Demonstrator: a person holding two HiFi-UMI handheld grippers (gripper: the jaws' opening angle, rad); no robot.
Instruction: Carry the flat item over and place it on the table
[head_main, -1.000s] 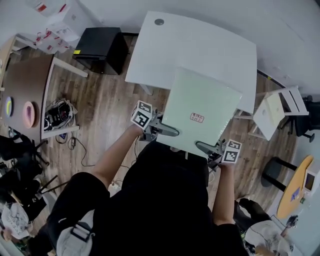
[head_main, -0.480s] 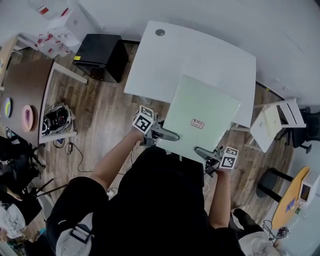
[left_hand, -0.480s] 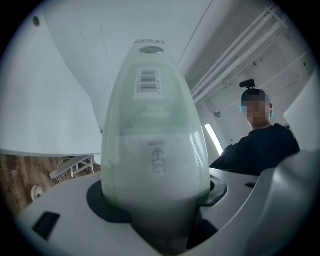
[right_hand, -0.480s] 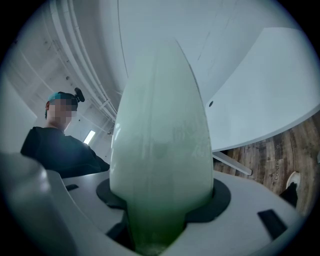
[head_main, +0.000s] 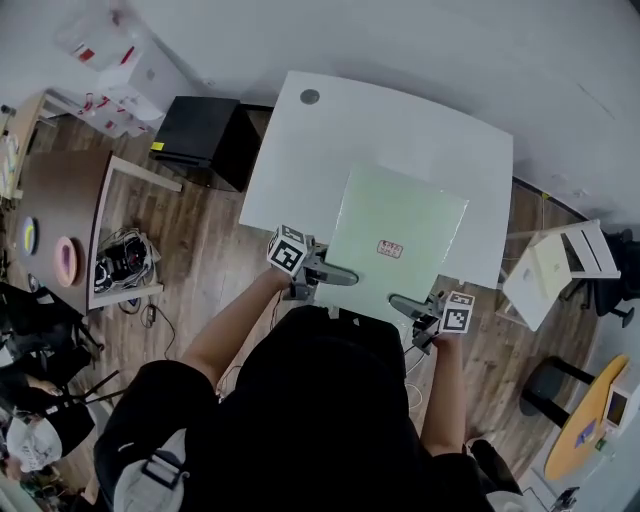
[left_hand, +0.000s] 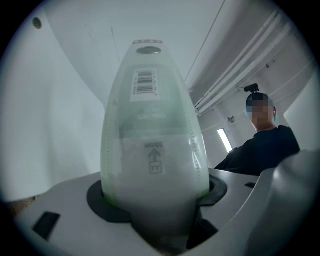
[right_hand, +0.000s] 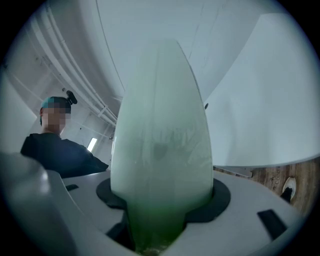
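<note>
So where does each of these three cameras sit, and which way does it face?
Head view: on the person's head, facing steeply down at the white table and flat green item; dark torso, forearms, left gripper and right gripper show.
Left gripper view: on the left gripper, looking along its jaws, clamped on the item's edge; grey gripper body shows.
Right gripper view: likewise on the right gripper, clamped on the item.
Shared: all views show the item.

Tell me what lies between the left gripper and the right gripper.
The flat pale-green panel, its near edge clamped by left gripper and right gripper, as the head view shows.
</note>
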